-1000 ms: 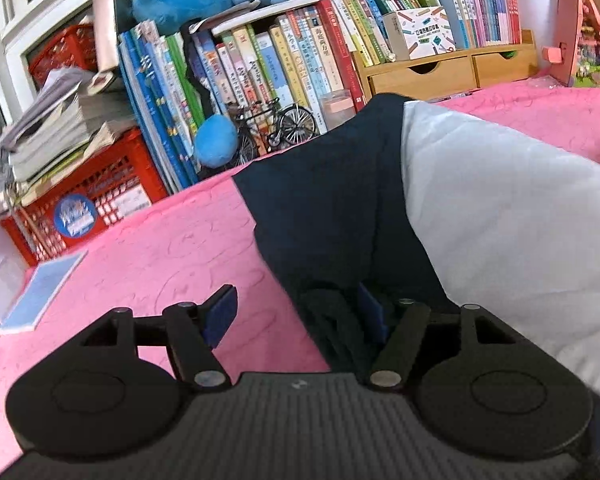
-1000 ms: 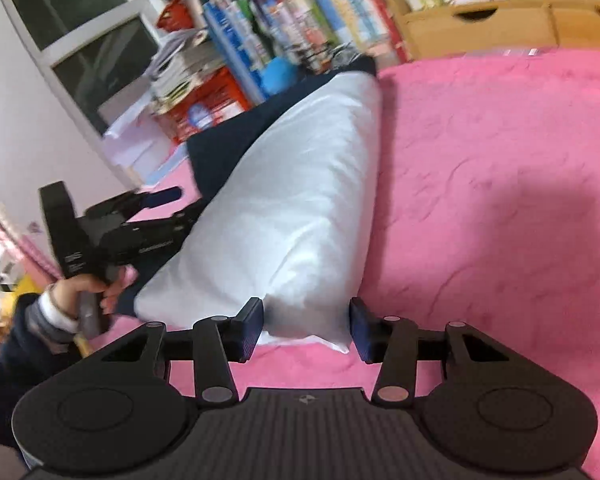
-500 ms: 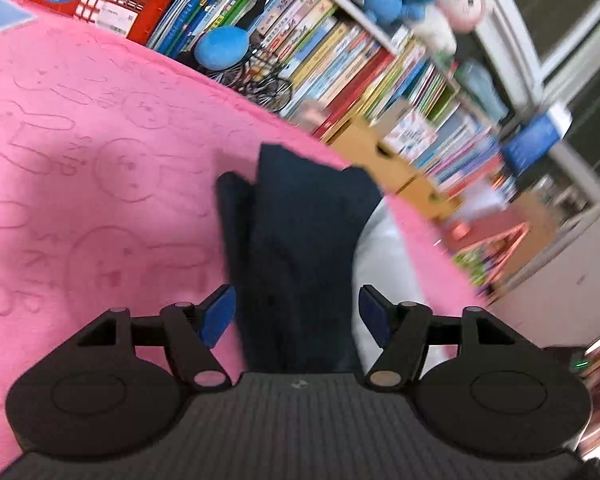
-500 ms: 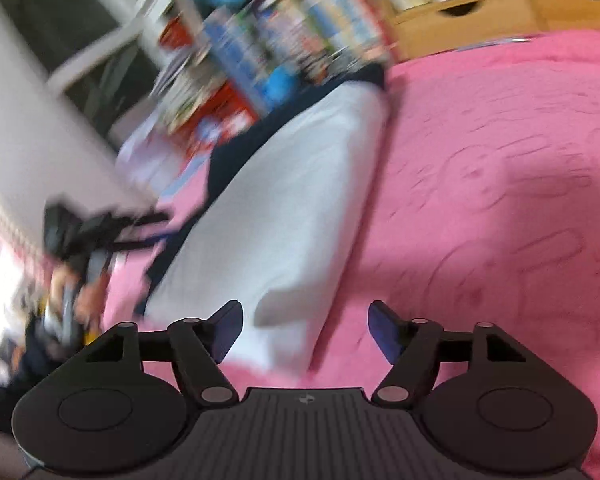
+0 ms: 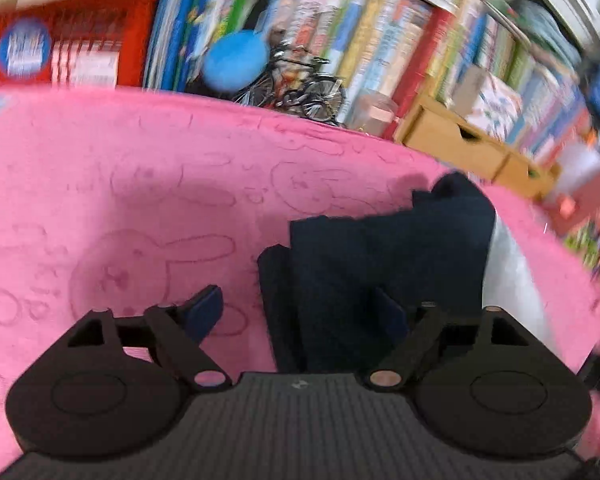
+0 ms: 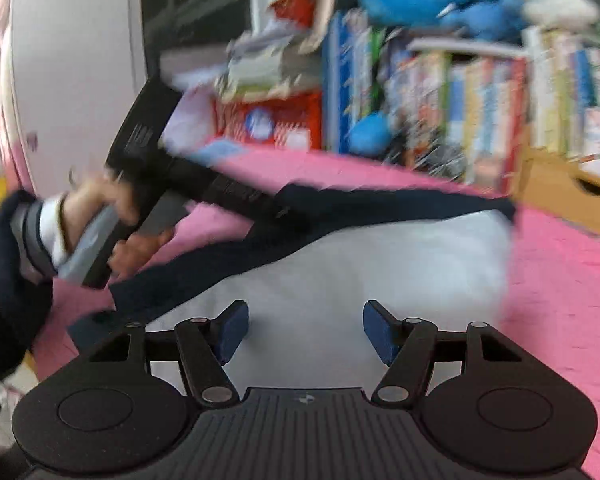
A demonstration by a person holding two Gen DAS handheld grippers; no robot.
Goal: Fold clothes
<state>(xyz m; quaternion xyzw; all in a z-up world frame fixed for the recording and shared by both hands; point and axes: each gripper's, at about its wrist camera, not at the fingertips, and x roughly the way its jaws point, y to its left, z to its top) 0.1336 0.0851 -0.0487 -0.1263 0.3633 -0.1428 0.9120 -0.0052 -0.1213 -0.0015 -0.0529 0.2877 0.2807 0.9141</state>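
1. The garment (image 6: 364,264) lies on a pink blanket (image 6: 560,280) with rabbit outlines. In the right wrist view it fills the centre of the frame, a broad white part with a dark navy part (image 6: 228,256) along its upper left edge.
2. In the left wrist view the navy part (image 5: 380,264) sits at centre right in layered folds, and only a sliver of the white part (image 5: 512,280) shows at the right.
3. The left hand-held gripper (image 5: 298,316) has its jaws wide apart. The navy cloth lies between them, covering part of the right finger; whether it is pinched cannot be told.
4. Only the right wrist view shows this gripper from outside (image 6: 204,188), at centre left, with a person's hand (image 6: 100,208) and a dark sleeve (image 6: 8,280) behind it.
5. The right hand-held gripper (image 6: 304,330) is wide open over the white part, holding nothing.
6. Bare pink blanket lies at the left of the left wrist view and the right of the right wrist view.
7. Books (image 5: 400,52), a red basket (image 5: 60,48), a small model bicycle (image 5: 300,84) and wooden drawers (image 5: 468,148) line the far edge, all blurred.
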